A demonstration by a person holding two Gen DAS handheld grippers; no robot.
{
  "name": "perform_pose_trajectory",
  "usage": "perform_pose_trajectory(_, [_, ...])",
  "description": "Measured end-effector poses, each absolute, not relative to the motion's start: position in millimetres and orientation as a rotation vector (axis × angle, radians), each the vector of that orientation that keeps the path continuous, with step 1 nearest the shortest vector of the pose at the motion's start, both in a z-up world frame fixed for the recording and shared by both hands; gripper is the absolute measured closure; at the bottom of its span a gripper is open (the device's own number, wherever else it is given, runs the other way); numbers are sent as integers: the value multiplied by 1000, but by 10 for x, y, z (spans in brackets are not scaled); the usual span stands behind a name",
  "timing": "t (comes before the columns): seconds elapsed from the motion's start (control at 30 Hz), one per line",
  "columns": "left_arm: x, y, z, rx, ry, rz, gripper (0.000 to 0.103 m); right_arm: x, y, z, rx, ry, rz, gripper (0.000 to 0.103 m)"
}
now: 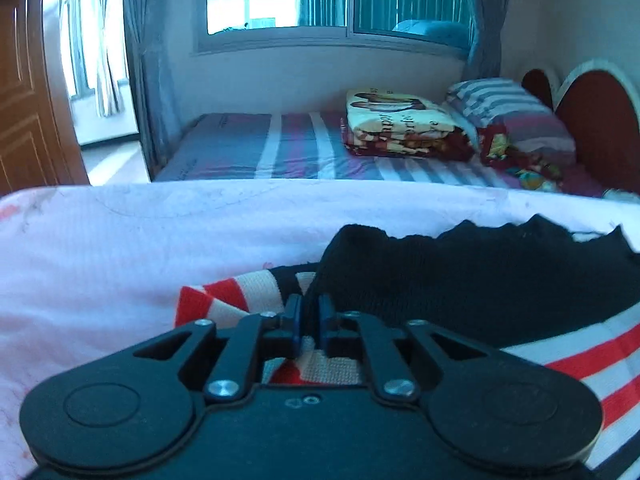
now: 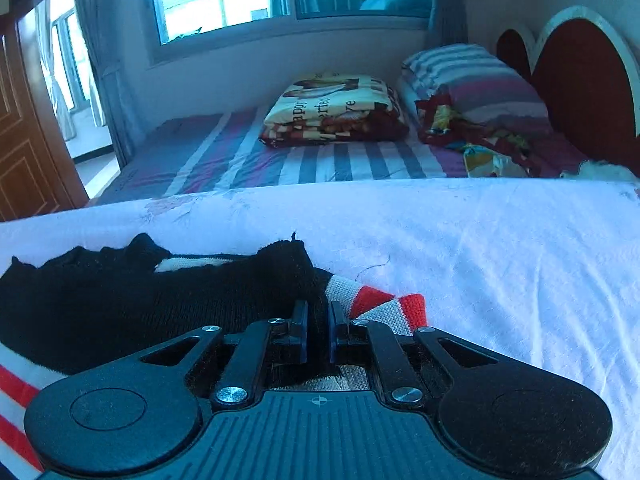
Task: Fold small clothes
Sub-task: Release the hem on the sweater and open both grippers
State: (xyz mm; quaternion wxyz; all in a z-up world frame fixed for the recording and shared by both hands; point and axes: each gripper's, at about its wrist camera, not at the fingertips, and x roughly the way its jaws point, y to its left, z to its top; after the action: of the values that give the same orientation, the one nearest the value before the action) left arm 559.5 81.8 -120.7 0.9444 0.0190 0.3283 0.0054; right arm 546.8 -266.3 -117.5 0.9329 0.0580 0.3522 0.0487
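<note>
A small black knit garment (image 1: 472,280) with red and white striped trim lies on a white cloth surface (image 1: 120,248). My left gripper (image 1: 309,312) is shut on the garment's left edge, next to a striped sleeve (image 1: 224,300). In the right wrist view the same garment (image 2: 140,300) spreads to the left. My right gripper (image 2: 318,320) is shut on its right edge, beside a striped cuff (image 2: 384,304). The fabric between each pair of fingers is pinched tight.
Past the white surface (image 2: 480,260) is a bed with a striped sheet (image 1: 280,148), a folded printed blanket (image 1: 400,124) (image 2: 336,108) and striped pillows (image 2: 472,76). A red headboard (image 2: 580,88) stands right, a wooden door (image 1: 28,112) left.
</note>
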Motion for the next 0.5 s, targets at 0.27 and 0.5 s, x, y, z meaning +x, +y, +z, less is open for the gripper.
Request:
perform_pose_trajectory(0.27, [5142, 532, -889, -13, 542, -104, 47, 4924, -2066, -757, 1, 630, 339, 58])
perform_pose_trajectory(0.5, [5057, -148, -1202, 172, 635, -264, 43, 4707, -1639, -971, -136, 700, 421, 58])
